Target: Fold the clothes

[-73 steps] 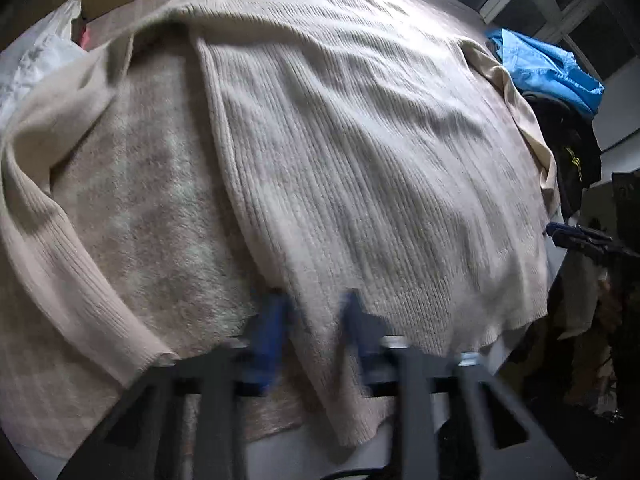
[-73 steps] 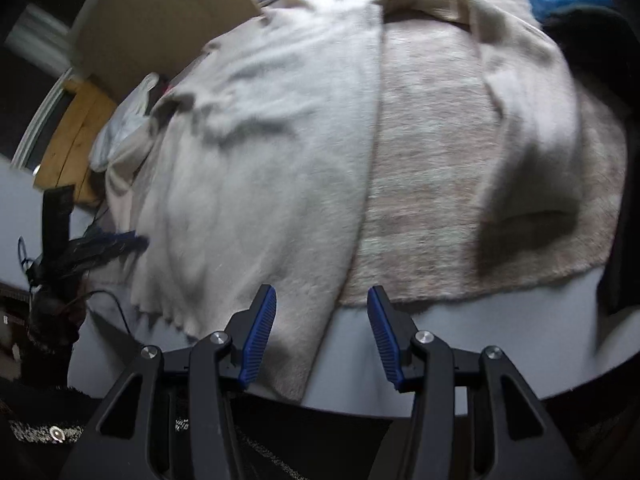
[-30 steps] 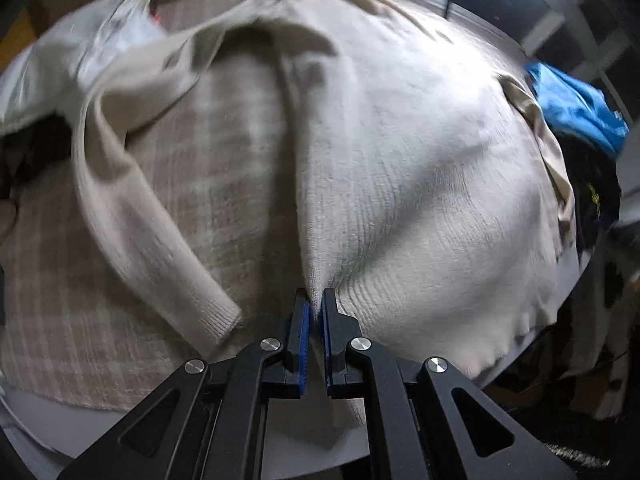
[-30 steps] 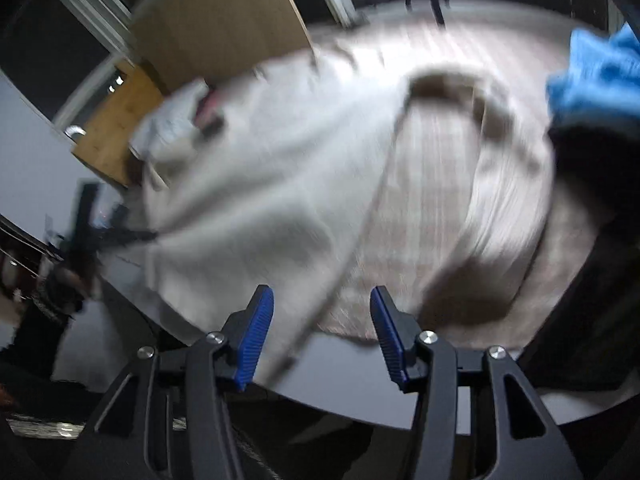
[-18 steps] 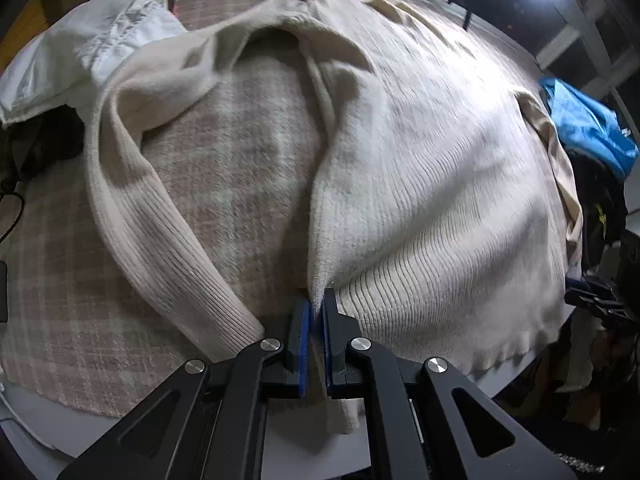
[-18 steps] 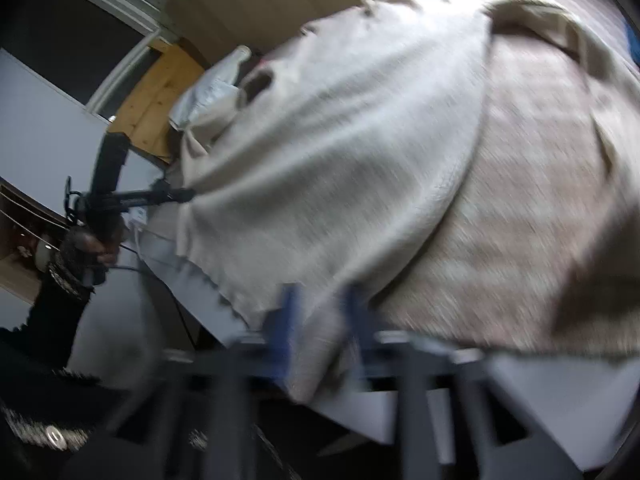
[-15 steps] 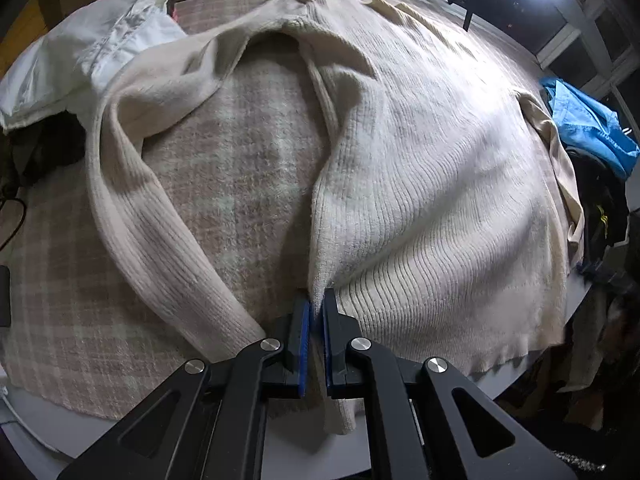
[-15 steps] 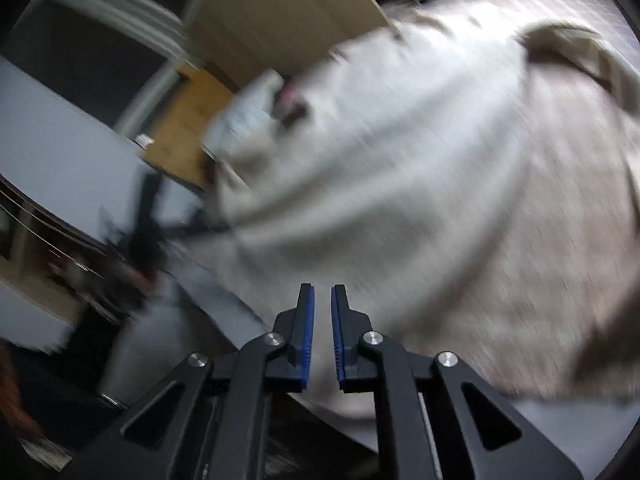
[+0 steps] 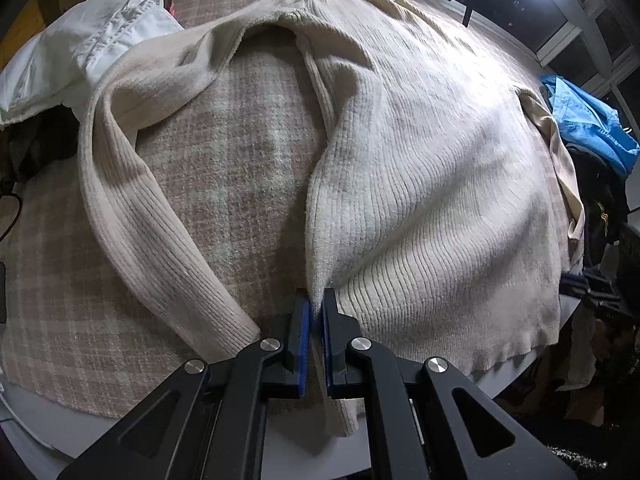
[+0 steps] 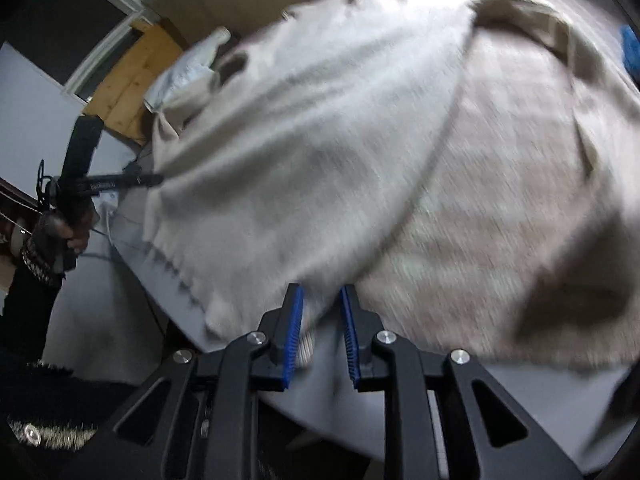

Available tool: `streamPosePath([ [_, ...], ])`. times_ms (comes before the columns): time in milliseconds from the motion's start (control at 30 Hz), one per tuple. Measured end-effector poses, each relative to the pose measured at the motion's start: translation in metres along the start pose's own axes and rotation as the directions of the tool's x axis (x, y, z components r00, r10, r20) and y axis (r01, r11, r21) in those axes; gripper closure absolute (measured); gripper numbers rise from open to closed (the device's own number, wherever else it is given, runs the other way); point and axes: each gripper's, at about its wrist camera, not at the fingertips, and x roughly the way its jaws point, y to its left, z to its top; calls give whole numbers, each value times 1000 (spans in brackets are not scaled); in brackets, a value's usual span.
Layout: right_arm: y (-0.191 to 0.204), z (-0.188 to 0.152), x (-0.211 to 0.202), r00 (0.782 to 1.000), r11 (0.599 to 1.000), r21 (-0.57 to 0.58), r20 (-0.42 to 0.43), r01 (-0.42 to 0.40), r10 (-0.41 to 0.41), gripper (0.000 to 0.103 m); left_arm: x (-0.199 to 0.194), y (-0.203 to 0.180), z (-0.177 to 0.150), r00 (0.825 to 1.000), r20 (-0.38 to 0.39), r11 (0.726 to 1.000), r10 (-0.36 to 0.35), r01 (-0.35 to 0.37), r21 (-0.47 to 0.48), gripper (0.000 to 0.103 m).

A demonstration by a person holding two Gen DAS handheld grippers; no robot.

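Since the earlier frames the right gripper point(image 10: 320, 320) has dropped toward the near corner of the sweater point(image 9: 420, 168) and narrowed from a wide spread to a small gap. The left gripper point(image 9: 316, 332) has stayed where it was, clamped on the other bottom corner.

Between the left gripper's blue pads a pinch of the ribbed hem stands up, and the jaws are pressed nearly together on it. Just to its left lies the cuff of one sleeve point(image 9: 160, 220), running away and up toward the shoulder. Ahead of it the sweater's body spreads flat across the checked blanket point(image 9: 240, 168). Beyond that, at the far left, sits a white garment point(image 9: 100, 44), and at the far right a blue one point(image 9: 588, 120).

In the blurred right wrist view, the hem corner hangs over the table edge point(image 10: 540, 396) and sits between the right gripper's pads. A gap shows on the right-hand pad's side, so I cannot be sure the cloth is truly pinched.

The step in hand looks like taking both bottom corners before the first fold. Next the right gripper probably needs a firm bite on its corner. Then both hands would lift together and carry the hem forward toward the collar, keeping it level so the body doubles over evenly.
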Motion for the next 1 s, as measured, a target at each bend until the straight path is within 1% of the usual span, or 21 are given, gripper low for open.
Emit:
streamPosePath([
  [67, 5, 7, 5, 999, 1000, -20, 36, -8, 9, 84, -5, -3, -1, 1000, 10, 1000, -6, 6, 8, 98],
  [100, 7, 10, 8, 998, 999, -31, 53, -12, 14, 93, -8, -5, -1, 1000, 16, 1000, -11, 11, 12, 98],
  [133, 9, 13, 4, 998, 999, -34, 61, -7, 9, 100, -13, -7, -1, 999, 24, 1000, -23, 23, 18, 98],
  [167, 12, 16, 0, 998, 999, -37, 69, -2, 4, 99, -20, -8, -2, 999, 34, 999, -41, 41, 20, 98],
  [233, 14, 23, -31, 991, 999, -17, 131, -39, 41, 99, -36, -11, -2, 995, 56, 997, -81, 79, 23, 98],
  [300, 12, 31, -66, 978, 997, 2, 193, -79, 78, 99, -47, -19, 3, 990, 73, 992, -120, 118, 39, 98],
  [333, 8, 33, -86, 971, 997, 3, 230, -71, 68, 100, -52, -23, 5, 987, 82, 989, -140, 137, 48, 98],
  [367, 4, 36, -100, 966, 1000, 7, 256, -27, 24, 100, -57, -27, 7, 983, 90, 986, -160, 156, 57, 97],
  [400, 0, 39, -113, 960, 1000, 13, 280, 19, -22, 100, -52, -34, 10, 984, 78, 985, -162, 157, 70, 95],
  [433, -9, 43, -118, 957, 997, 37, 280, 64, -71, 100, -45, -42, 13, 985, 63, 985, -159, 154, 83, 91],
  [467, -19, 45, -116, 959, 994, 70, 267, 81, -97, 100, -35, -51, 16, 990, 48, 987, -136, 131, 94, 91],
  [500, -29, 46, -113, 960, 990, 103, 252, 97, -120, 100, -32, -53, 14, 991, 43, 988, -129, 125, 91, 93],
  [567, -39, 47, -98, 965, 985, 111, 214, 132, -153, 100, -30, -52, 9, 991, 37, 989, -125, 122, 81, 92],
  [600, -43, 48, -90, 966, 982, 114, 195, 150, -170, 100, -29, -51, 5, 990, 36, 989, -136, 133, 70, 91],
  [633, -48, 46, -84, 970, 982, 125, 180, 144, -165, 100, -27, -49, 0, 989, 33, 988, -146, 144, 57, 87],
  [733, -59, 42, -70, 976, 981, 141, 150, 134, -155, 99, -17, -56, -20, 986, 1, 985, -169, 169, 25, 82],
  [800, -63, 40, -68, 979, 981, 147, 140, 125, -145, 99, -7, -64, -28, 981, -24, 981, -192, 192, -12, 82],
  [833, -64, 39, -67, 981, 981, 150, 136, 120, -140, 99, -3, -71, -29, 982, -34, 982, -187, 186, -16, 77],
  [900, -61, 39, -67, 981, 983, 136, 131, 125, -143, 99, 3, -86, -32, 984, -54, 986, -168, 167, -20, 71],
  [933, -59, 39, -67, 981, 983, 128, 129, 127, -144, 99, 6, -94, -35, 989, -63, 991, -135, 135, -5, 69],
  [1000, -56, 40, -67, 981, 985, 114, 125, 133, -147, 99, 16, -108, -36, 994, -84, 997, -70, 73, 33, 67],
])
